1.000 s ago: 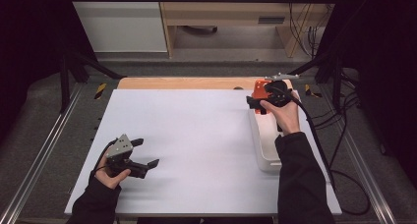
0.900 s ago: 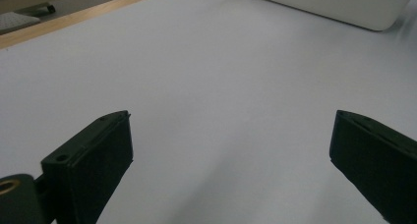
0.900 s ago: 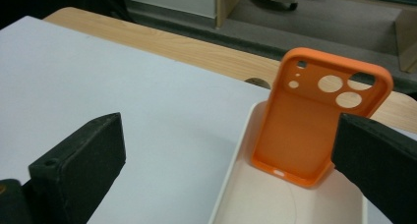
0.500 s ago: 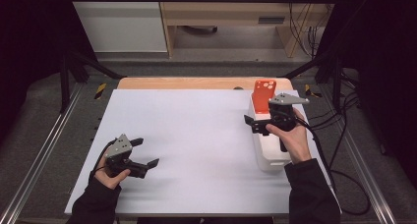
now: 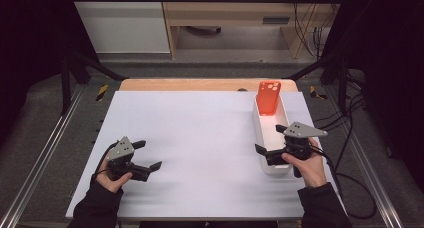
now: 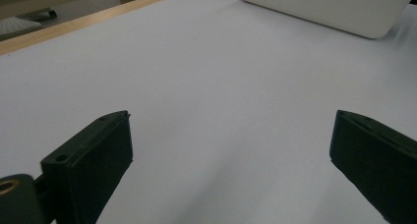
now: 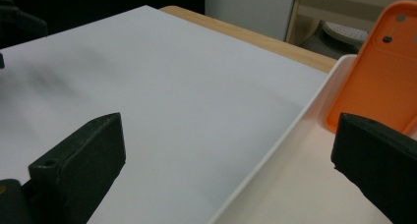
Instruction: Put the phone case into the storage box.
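Observation:
An orange phone case (image 5: 268, 97) leans upright at the far end of a long white tray (image 5: 260, 122) on the right of the table. My right gripper (image 5: 267, 138) hangs open over the tray's near end, well apart from the case. In the right gripper view the orange phone case (image 7: 378, 67) stands ahead at the right, beyond the empty gap of the right gripper (image 7: 228, 155), and the tray's rim (image 7: 275, 155) runs between the jaws. My left gripper (image 5: 150, 154) rests open at the front left. The left gripper (image 6: 231, 150) holds nothing.
A white sheet (image 5: 200, 138) covers the table, with a wooden strip (image 5: 200, 84) along its far edge. The white tray (image 6: 324, 8) appears far off in the left gripper view. Metal rails (image 5: 45, 148) flank the table, and cables (image 5: 350, 138) trail at the right.
My right gripper has drawn back toward the person along the tray, leaving the orange case leaning at the far end. The left gripper has stayed put.

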`<state>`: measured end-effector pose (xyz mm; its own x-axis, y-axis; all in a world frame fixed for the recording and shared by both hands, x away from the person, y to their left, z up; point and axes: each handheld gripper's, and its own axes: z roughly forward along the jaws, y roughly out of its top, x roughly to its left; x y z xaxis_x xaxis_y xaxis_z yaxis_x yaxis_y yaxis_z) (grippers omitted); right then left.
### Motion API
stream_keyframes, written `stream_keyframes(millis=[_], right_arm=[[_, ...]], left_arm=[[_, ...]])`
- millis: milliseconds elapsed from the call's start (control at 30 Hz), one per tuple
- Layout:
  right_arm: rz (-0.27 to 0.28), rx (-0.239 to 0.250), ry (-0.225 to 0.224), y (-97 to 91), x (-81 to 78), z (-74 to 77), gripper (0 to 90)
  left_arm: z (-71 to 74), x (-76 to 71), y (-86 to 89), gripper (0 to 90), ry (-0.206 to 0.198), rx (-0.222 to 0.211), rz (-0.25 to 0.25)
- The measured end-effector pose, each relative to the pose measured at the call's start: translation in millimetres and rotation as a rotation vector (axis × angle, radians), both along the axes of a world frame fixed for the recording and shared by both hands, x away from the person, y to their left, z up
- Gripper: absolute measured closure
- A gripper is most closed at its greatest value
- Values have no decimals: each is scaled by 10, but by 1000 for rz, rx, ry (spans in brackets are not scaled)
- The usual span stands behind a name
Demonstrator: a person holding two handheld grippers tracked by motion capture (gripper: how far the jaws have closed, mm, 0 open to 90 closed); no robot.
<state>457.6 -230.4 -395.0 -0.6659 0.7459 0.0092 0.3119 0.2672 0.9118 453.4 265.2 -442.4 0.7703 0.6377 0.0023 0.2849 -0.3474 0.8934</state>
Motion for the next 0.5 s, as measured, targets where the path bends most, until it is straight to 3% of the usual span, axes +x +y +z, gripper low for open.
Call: stream_keyframes(millis=[300,500], right_arm=[[17,59,-40,-261,-146,-147,6],[10,49,-29,-369,-174,-212,6]], left_arm=[[6,-3,-2,20,-3,-4,-3],[9,-1,-4,20,-4,-7,-2]])
